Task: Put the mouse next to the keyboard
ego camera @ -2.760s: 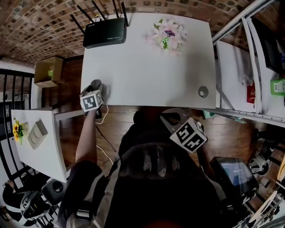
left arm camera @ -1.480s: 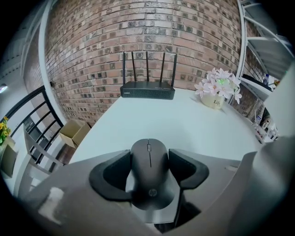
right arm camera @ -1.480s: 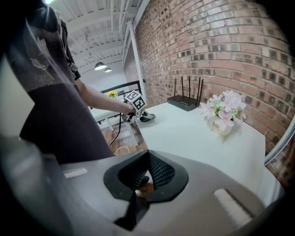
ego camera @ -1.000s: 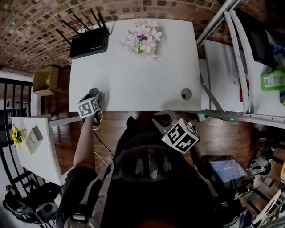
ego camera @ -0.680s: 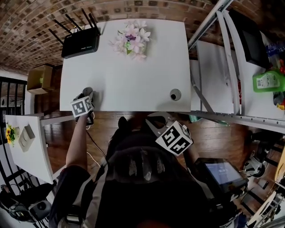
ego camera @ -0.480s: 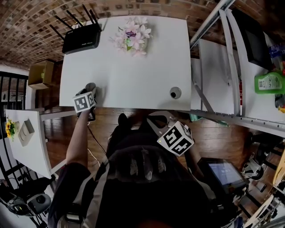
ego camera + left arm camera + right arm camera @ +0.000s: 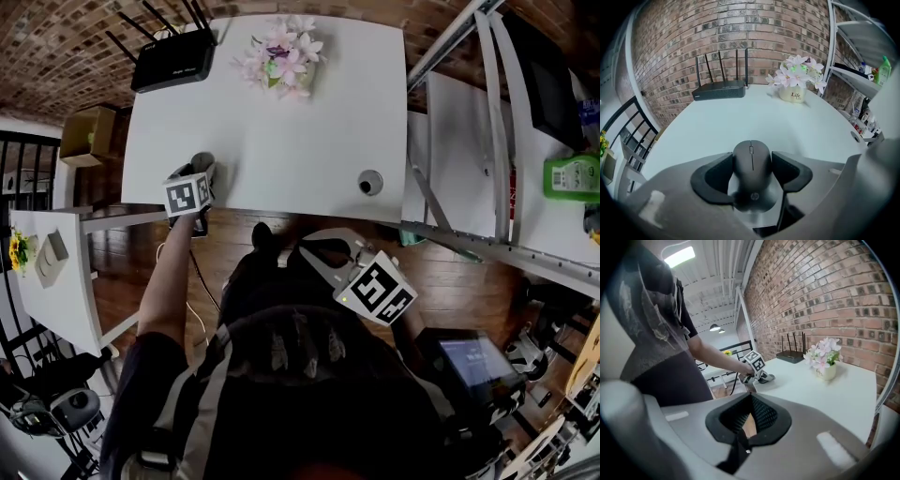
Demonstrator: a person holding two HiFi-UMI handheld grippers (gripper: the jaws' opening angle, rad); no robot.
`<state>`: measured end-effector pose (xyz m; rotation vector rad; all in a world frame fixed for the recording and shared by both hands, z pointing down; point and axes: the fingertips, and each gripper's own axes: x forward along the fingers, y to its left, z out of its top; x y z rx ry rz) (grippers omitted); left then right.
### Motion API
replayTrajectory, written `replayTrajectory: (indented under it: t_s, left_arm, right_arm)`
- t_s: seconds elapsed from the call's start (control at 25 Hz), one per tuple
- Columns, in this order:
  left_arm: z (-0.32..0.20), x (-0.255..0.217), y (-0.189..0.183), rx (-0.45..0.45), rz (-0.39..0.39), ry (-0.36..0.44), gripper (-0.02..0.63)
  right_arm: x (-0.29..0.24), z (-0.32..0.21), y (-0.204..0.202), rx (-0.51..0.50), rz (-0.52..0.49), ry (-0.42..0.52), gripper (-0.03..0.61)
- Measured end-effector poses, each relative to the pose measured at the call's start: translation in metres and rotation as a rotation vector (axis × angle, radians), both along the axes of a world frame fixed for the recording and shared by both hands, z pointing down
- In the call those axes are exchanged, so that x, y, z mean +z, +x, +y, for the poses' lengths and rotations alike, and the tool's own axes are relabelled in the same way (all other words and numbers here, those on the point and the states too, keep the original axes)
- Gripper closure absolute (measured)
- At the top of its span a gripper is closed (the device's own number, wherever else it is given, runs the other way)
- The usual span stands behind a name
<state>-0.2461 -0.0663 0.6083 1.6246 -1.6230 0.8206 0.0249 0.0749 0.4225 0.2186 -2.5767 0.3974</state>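
Note:
A black mouse (image 7: 751, 154) sits between the pads of my left gripper (image 7: 751, 171), which is shut on it. In the head view the left gripper (image 7: 199, 174) is at the near left corner of the white table (image 7: 309, 141), low over the top. My right gripper (image 7: 320, 251) hangs off the table, in front of the near edge and close to the person's body. In the right gripper view its jaws (image 7: 750, 417) are shut with nothing between them. No keyboard shows in any view.
A black router (image 7: 173, 66) with antennas stands at the table's far left, and a pot of pink flowers (image 7: 281, 52) at the far middle. A round cable grommet (image 7: 370, 182) sits near the front right. White shelving (image 7: 487, 122) flanks the right side. A small side table (image 7: 52, 281) is on the left.
The head camera has shifted a little. The left gripper stays at the table's near left corner with the mouse in it. The right gripper remains below the near edge.

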Motion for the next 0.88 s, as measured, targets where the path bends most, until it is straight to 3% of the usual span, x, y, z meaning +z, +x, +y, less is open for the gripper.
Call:
replayTrajectory:
  t_s: [0.56,0.88]
  left_arm:
    - [0.001,0.001,0.002,0.028,0.086,0.039,0.341]
    - [-0.001,-0.002,0.001,0.099,0.083,0.081,0.342]
  right_arm:
    - [-0.003,0.012,-0.056,0.021,0.115,-0.008,0.572]
    - [0.002,0.026,-0.081,0.035,0.189,-0.007,0.572]
